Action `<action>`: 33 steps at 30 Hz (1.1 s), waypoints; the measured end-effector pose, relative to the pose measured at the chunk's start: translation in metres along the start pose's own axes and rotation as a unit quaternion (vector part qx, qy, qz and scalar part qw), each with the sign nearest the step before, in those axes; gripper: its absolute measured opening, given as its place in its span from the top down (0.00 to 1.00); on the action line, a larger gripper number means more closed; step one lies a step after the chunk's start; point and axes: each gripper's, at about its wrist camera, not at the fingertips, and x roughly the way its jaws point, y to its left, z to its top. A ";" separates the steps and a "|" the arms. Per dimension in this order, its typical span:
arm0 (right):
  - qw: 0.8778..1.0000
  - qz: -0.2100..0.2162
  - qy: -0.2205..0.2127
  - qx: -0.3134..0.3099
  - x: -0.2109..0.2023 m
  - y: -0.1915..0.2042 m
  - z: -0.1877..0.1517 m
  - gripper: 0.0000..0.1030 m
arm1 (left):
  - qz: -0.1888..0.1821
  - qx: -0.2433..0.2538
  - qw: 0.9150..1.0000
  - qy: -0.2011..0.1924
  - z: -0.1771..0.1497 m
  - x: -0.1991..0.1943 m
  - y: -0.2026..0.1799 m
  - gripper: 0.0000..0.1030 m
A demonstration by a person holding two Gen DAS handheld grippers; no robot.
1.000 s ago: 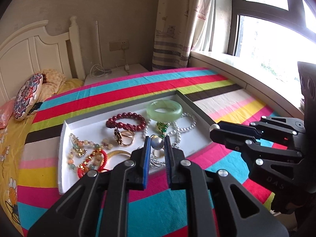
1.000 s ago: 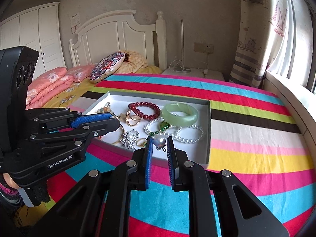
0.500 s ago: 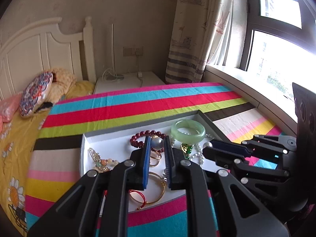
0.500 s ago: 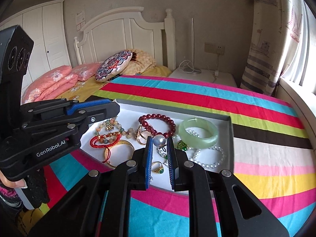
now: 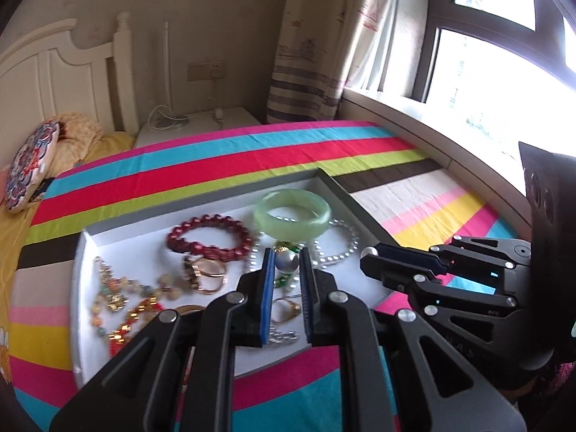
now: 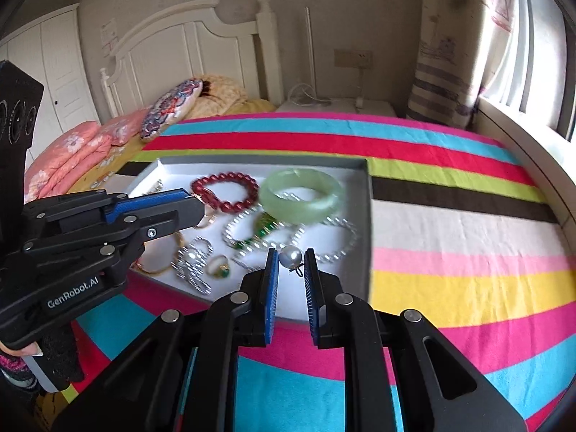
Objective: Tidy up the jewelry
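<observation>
Jewelry sits heaped in a shallow white cardboard tray [image 6: 367, 216] on the striped bedspread [image 6: 450, 244], and both tools hover over its near edge. Left gripper [image 5: 285, 270] is clenched on a round silver-grey pearl bead [image 5: 287, 261], pinched right at the tips of its blue pads. Right gripper [image 6: 291, 264] grips its own silver-grey pearl earring [image 6: 291, 255] the same way, a tiny dark hook dangling below. These pearls look light, hard and slick, likely to squirt out under a careless squeeze, so a hold across the widest part seems safest. Further out, the pale green jade bangle [image 6: 300, 194] lies at the tray's far right, stiff and probably brittle. Left of it sits the dark red bead bracelet [image 6: 225, 190], stretchy-looking; clear bead strands [image 6: 334, 237] loop nearer, floppy and tangle-prone. Tray walls are low. Bare floor shows at the near right corner; open bedspread spreads right toward the window ledge [image 6: 522, 136].
</observation>
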 end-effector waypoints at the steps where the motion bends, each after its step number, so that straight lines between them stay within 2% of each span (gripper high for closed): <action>1: 1.000 -0.001 0.002 0.001 0.001 -0.003 0.000 0.85 | -0.001 0.002 1.000 0.005 -0.001 0.005 -0.004 0.87; 6: 1.000 0.004 0.007 0.005 0.006 -0.007 -0.004 0.85 | -0.001 -0.004 1.000 0.024 -0.006 0.021 -0.005 0.87; 16: 1.000 0.007 0.008 0.010 0.007 -0.006 -0.003 0.85 | -0.007 0.012 1.000 0.024 -0.005 0.022 -0.016 0.87; 18: 1.000 0.005 0.006 0.011 0.007 -0.006 -0.003 0.84 | -0.009 0.012 1.000 0.024 -0.005 0.022 -0.016 0.84; 20: 1.000 0.004 0.005 0.018 0.006 -0.010 -0.003 0.83 | -0.006 0.009 1.000 0.017 -0.005 0.019 -0.015 0.64; 21: 1.000 0.006 0.004 0.025 0.006 -0.012 -0.003 0.83 | -0.002 0.005 1.000 0.009 -0.005 0.016 -0.012 0.58; 23: 0.999 0.013 0.002 0.042 0.005 -0.019 -0.003 0.80 | 0.000 -0.004 1.000 -0.004 -0.004 0.010 -0.006 0.36; 24: 0.999 0.016 -0.001 0.049 0.004 -0.022 -0.003 0.79 | 0.004 -0.009 1.000 -0.011 -0.003 0.006 -0.002 0.33; 27: 0.998 0.016 -0.022 0.064 -0.007 -0.027 0.000 0.70 | 0.027 -0.017 0.999 -0.037 0.000 -0.012 0.008 0.18; 28: 0.997 0.016 -0.033 0.069 -0.015 -0.028 0.003 0.65 | 0.042 -0.015 0.998 -0.049 0.002 -0.021 0.011 0.11; 29: 0.996 0.016 -0.045 0.072 -0.023 -0.029 0.007 0.53 | 0.062 -0.010 0.996 -0.066 0.005 -0.032 0.012 0.05; 30: 0.995 0.015 -0.058 0.075 -0.032 -0.029 0.011 0.46 | 0.079 -0.004 0.994 -0.080 0.007 -0.042 0.012 0.03; 32: 0.992 0.010 -0.095 0.077 -0.054 -0.027 0.021 0.19 | 0.117 0.004 0.987 -0.112 0.013 -0.064 0.013 0.02; 33: 0.990 0.008 -0.117 0.078 -0.067 -0.024 0.025 0.15 | 0.144 0.003 0.981 -0.133 0.017 -0.080 0.013 0.02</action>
